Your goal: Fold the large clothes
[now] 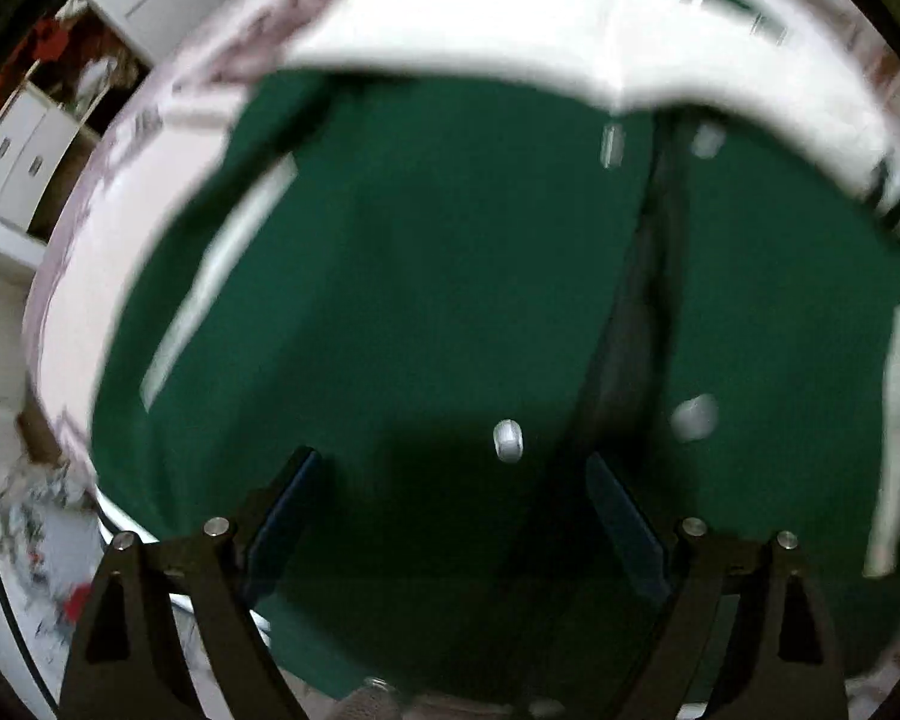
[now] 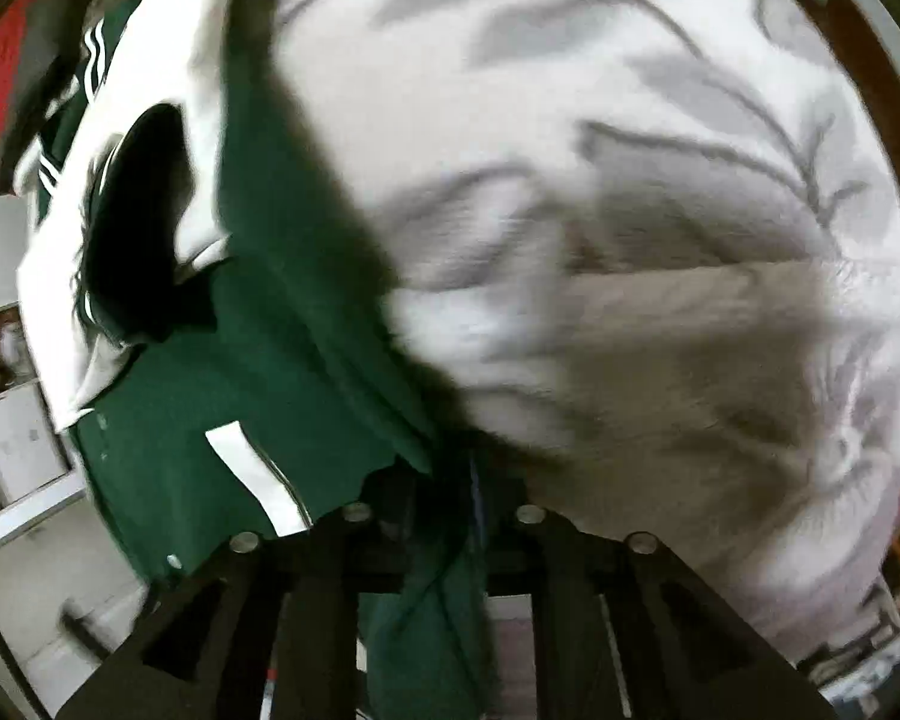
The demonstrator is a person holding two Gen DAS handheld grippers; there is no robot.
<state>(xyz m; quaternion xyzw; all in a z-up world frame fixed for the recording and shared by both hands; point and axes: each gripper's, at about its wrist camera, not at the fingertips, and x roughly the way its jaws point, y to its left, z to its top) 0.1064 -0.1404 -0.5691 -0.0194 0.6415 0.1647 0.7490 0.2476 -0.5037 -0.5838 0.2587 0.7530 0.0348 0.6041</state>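
Note:
A dark green jacket with white sleeves, white pocket trims and white snap buttons lies spread on a bed and fills the left wrist view. My left gripper is open just above its front, near a snap button; nothing is between the fingers. In the right wrist view my right gripper is shut on the green jacket's edge, with fabric bunched between the fingers. The jacket stretches away to the left, with its white sleeve and striped cuffs beyond.
The bed cover is white with a grey leaf pattern and fills the right of the right wrist view. White cabinets stand at the far left. Red cloth lies at the upper left.

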